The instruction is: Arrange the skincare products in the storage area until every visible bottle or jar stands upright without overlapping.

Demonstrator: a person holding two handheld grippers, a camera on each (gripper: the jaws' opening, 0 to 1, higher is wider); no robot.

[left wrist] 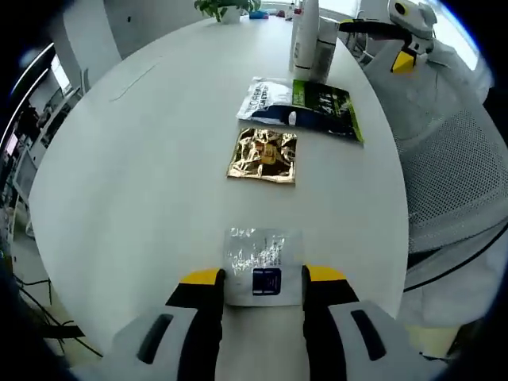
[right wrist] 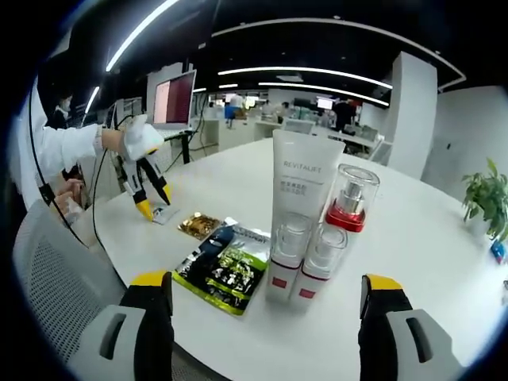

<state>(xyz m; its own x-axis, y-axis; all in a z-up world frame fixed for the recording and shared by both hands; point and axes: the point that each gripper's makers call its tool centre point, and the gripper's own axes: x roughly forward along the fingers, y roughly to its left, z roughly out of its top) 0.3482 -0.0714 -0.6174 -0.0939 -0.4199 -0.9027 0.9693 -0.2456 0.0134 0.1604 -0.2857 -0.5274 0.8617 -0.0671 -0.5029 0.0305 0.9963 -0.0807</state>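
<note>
On the round white table [left wrist: 143, 159] a silver sachet [left wrist: 260, 266] lies flat between the yellow-tipped jaws of my left gripper [left wrist: 263, 276], which is open and flanks its near edge. Further along lie a gold sachet [left wrist: 263, 156], a white-and-blue sachet [left wrist: 266, 103] and a green-black sachet [left wrist: 327, 109]. My right gripper [right wrist: 267, 282] is open wide, close in front of an upright white tube [right wrist: 305, 190], a red-collared pump bottle [right wrist: 352, 200] and two small clear-capped bottles [right wrist: 290, 252]. All stand upright, packed close together. The left gripper [right wrist: 155, 205] points down at the silver sachet [right wrist: 165, 215].
A mesh chair [left wrist: 456, 175] stands against the table's edge by the sachets. Potted plants [right wrist: 486, 202] [left wrist: 226, 8] sit at the far side. A monitor [right wrist: 176, 99] and desks lie beyond. A person's white sleeve [right wrist: 59, 151] reaches in. Bare tabletop [right wrist: 429, 238] spreads beyond the bottles.
</note>
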